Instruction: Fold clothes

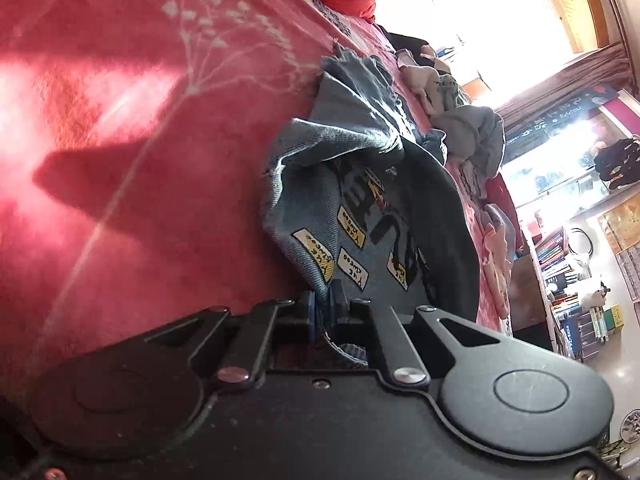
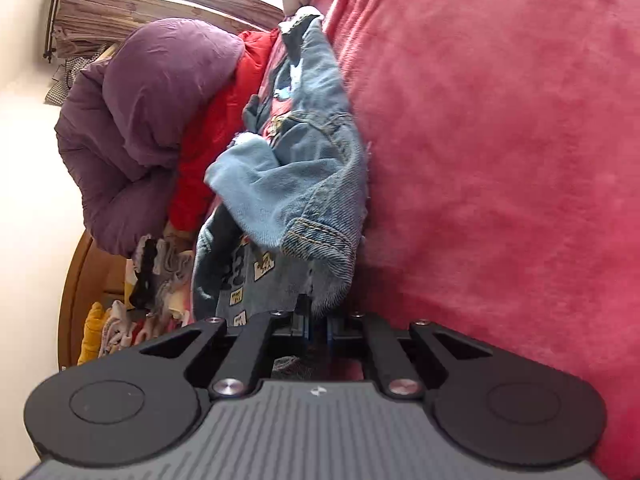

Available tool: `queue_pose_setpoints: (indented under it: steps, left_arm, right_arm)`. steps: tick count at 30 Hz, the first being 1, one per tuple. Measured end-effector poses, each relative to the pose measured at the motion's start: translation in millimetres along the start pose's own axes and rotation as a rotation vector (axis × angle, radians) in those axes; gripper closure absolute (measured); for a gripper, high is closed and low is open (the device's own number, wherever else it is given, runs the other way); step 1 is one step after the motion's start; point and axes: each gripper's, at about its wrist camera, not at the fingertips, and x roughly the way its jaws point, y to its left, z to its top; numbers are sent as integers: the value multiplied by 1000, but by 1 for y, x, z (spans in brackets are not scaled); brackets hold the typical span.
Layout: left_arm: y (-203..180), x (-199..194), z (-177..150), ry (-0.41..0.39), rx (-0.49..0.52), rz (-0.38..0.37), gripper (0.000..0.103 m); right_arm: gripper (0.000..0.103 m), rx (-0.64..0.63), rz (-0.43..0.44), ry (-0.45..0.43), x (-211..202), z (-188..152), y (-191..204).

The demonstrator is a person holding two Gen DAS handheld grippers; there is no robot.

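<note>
A blue denim garment (image 1: 320,200) with yellow and black patches lies crumpled on the red blanket (image 1: 140,140). My left gripper (image 1: 324,312) is shut on its edge, the blue pads pinching the denim. In the right wrist view the same denim garment (image 2: 304,184) hangs bunched from my right gripper (image 2: 318,324), which is shut on a frayed hem, close above the red blanket (image 2: 500,160). Both views are tilted sideways.
A pile of grey and pink clothes (image 1: 460,120) lies further along the bed. A purple quilt (image 2: 140,120) and a red cloth (image 2: 216,128) are heaped beyond the denim. Bookshelves (image 1: 568,280) stand beside the bed. More clothes (image 2: 160,280) lie near a wooden headboard (image 2: 76,280).
</note>
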Motion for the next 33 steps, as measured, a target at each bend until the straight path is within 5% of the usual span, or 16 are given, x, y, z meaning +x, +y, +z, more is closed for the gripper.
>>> queue_pose_setpoints:
  steps: [5, 7, 10, 13, 21, 33]
  left_arm:
    - [-2, 0, -6, 34, 41, 23, 97]
    - [-4, -6, -3, 35, 48, 47, 80]
    - [-22, -30, 2, -63, 170, 82, 56]
    - [-37, -44, 6, -128, 280, 117, 54]
    - [-82, -48, 13, -230, 523, 152, 50]
    - [-118, 29, 6, -254, 927, 311, 48]
  right_arm:
    - [94, -53, -55, 24, -7, -6, 1]
    - [91, -64, -76, 28, -12, -7, 5]
    - [71, -102, -101, 3, -27, -12, 14]
    - [57, -203, -161, -68, -50, -16, 31]
    - [56, -658, -300, -291, -62, -18, 85]
    - [58, -1105, -421, -309, 21, -21, 122]
